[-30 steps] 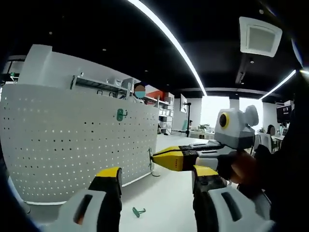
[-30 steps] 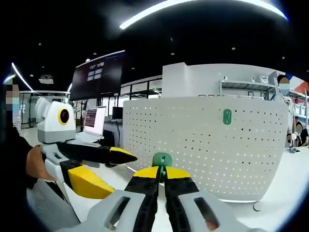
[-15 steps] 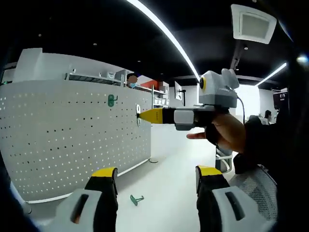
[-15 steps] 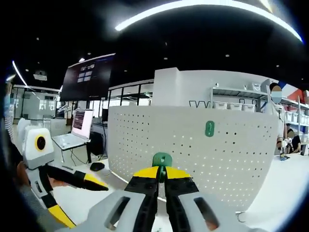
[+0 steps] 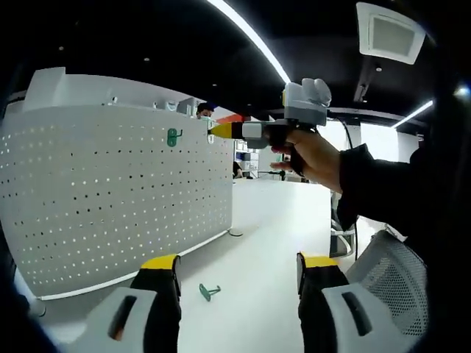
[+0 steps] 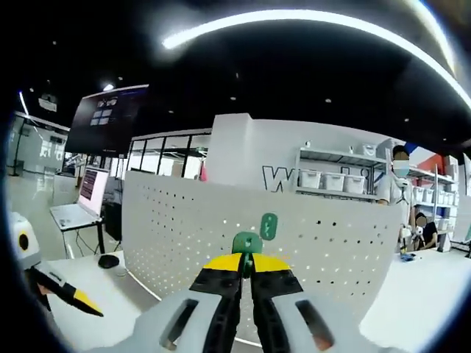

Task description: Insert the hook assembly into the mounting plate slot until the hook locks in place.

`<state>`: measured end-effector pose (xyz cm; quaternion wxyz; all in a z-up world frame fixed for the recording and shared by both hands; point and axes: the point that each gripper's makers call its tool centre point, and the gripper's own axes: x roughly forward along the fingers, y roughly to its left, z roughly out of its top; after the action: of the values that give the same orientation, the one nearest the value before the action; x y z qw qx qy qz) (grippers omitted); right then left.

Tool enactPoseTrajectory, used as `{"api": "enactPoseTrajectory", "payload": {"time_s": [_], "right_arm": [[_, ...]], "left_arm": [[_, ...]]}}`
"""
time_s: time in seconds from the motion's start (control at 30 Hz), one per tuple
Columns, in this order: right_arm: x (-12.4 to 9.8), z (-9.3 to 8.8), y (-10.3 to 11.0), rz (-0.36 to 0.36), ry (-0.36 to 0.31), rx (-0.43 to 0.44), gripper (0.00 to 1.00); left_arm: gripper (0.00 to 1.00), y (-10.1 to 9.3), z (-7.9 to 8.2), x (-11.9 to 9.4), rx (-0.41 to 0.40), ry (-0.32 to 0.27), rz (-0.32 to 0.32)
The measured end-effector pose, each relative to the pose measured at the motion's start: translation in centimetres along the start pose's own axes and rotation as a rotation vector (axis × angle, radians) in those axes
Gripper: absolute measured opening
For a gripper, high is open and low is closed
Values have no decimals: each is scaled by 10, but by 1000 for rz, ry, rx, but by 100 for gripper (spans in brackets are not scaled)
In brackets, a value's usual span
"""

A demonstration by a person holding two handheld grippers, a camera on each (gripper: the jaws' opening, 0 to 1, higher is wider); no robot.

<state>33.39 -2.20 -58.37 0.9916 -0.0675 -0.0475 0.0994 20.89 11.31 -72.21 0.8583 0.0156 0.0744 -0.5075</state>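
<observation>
A white perforated mounting plate (image 5: pixel 110 198) stands upright on the white table. One green hook (image 5: pixel 174 137) hangs high on it, and a second green hook (image 5: pixel 209 291) lies loose on the table below. My left gripper (image 5: pixel 237 266) is open, low over the table, with nothing between its jaws. My right gripper (image 5: pixel 215 131), held in a hand, is level with the plate's upper right edge. In the right gripper view my right gripper (image 6: pixel 246 263) is shut on a green hook assembly (image 6: pixel 246 242), facing the plate (image 6: pixel 184 220) just below the mounted hook (image 6: pixel 269 225). The left gripper (image 6: pixel 73 298) sits low left.
A laptop (image 6: pixel 79 206) and a mouse (image 6: pixel 109 260) lie on a desk to the left of the plate. Behind it are shelves with bins (image 6: pixel 335 180), and people stand at the far right. A mesh chair back (image 5: pixel 401 272) is beside the left gripper.
The right gripper has risen with its hook and moved in toward the plate's upper edge. The left gripper has stayed low and open.
</observation>
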Motion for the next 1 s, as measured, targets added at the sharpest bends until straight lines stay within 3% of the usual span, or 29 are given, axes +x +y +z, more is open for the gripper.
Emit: {"api": "enactPoseTrajectory", "payload": {"time_s": [0.47,0.6,1.0], "right_arm": [[42,15,-42,-86,-43,-63,1],[56,13,-55,-116,-42,-62,1],[76,1,-68,-135,-19,-48,1]], "left_arm": [[64,3,-5,-1,-18,16,-1],[63,5,-5,0,-20,15,1],[62,11,-8,-1,-34,20,15]]}}
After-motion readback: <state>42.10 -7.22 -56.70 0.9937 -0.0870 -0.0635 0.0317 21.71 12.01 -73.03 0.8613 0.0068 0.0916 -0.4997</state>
